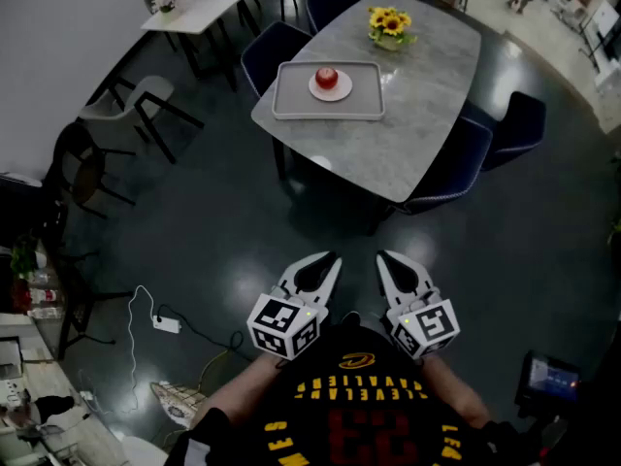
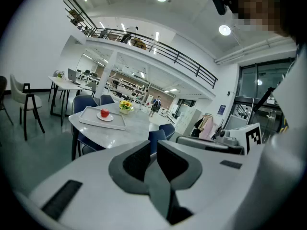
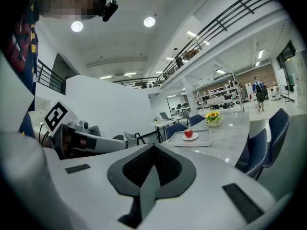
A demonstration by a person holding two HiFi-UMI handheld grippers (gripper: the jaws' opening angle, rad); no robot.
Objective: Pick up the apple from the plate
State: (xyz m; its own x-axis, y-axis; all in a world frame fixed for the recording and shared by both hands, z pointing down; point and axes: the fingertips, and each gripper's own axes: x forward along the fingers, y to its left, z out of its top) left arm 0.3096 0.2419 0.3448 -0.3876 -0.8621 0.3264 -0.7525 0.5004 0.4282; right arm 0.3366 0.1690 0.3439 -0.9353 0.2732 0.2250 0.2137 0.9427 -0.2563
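Note:
A red apple (image 1: 327, 76) sits on a small pale plate (image 1: 344, 88) in a grey tray (image 1: 291, 102) on the marble table (image 1: 408, 115), far ahead of me. Both grippers hang close to my body, well short of the table. My left gripper (image 1: 333, 257) holds nothing, and its jaws stand a narrow slit apart. My right gripper (image 1: 383, 255) is shut and holds nothing, its tips meeting. The left gripper view has the apple (image 2: 104, 113) small and far beyond the left gripper (image 2: 154, 145). The right gripper view shows the apple (image 3: 188, 133) beyond the right gripper (image 3: 153, 146).
A pot of yellow flowers (image 1: 390, 23) stands behind the tray. Dark blue chairs (image 1: 466, 163) ring the table. Dark floor lies between me and the table. A white cable and adapter (image 1: 165, 323) lie at the lower left, with a white chair (image 1: 136, 105) and a second table (image 1: 199, 3) beyond.

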